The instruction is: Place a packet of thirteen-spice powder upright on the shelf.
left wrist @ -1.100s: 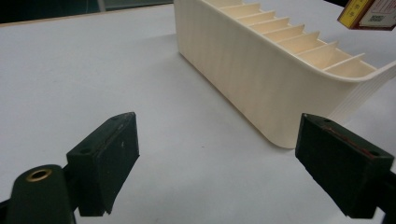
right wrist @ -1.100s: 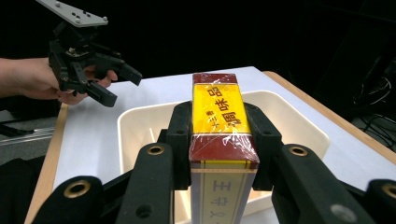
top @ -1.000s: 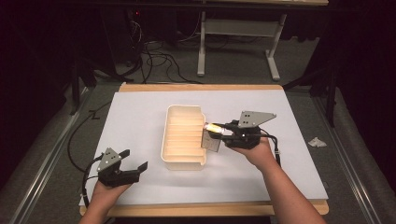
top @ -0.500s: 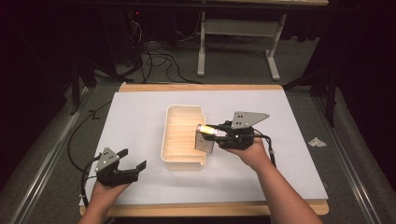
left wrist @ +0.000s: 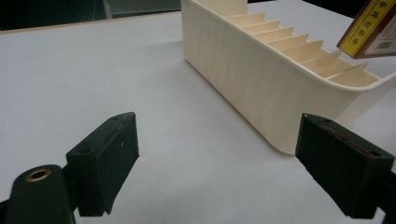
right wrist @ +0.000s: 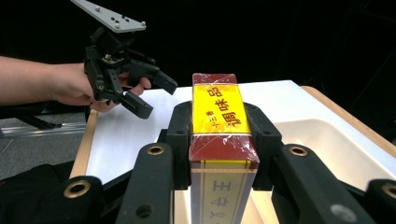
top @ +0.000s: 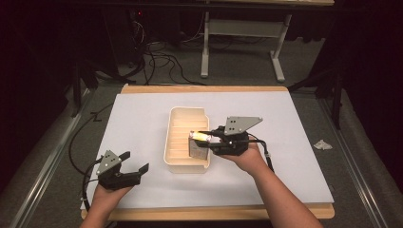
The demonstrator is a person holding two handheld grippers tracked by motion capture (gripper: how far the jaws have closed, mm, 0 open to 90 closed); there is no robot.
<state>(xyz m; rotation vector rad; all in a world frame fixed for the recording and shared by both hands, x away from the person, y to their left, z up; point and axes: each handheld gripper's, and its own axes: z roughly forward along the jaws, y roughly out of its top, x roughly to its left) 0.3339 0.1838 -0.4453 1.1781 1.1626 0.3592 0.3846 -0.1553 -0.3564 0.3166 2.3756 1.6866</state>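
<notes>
A cream slotted tray [top: 183, 124] stands mid-table on the white sheet. My right gripper [top: 203, 139] is shut on a red and yellow box [top: 196, 148], held upright over the tray's near right part. In the right gripper view the box [right wrist: 219, 107] sits clamped between the black jaws, with the tray [right wrist: 327, 140] below it. At the front left my left gripper [top: 136, 160] rests open with nothing between its fingers. In the left gripper view its jaws stand wide apart, facing the tray's side wall [left wrist: 243, 79], and the box [left wrist: 373, 28] hangs at the upper right.
The white sheet [top: 294, 142] covers a wooden table top with bare room left and right of the tray. A crumpled paper scrap [top: 323, 144] lies on the floor at the right. Cables and a desk frame [top: 240, 35] lie beyond the far edge.
My right gripper has carried the box leftward, from the tray's right rim to above its slots. The left gripper has stayed where it was.
</notes>
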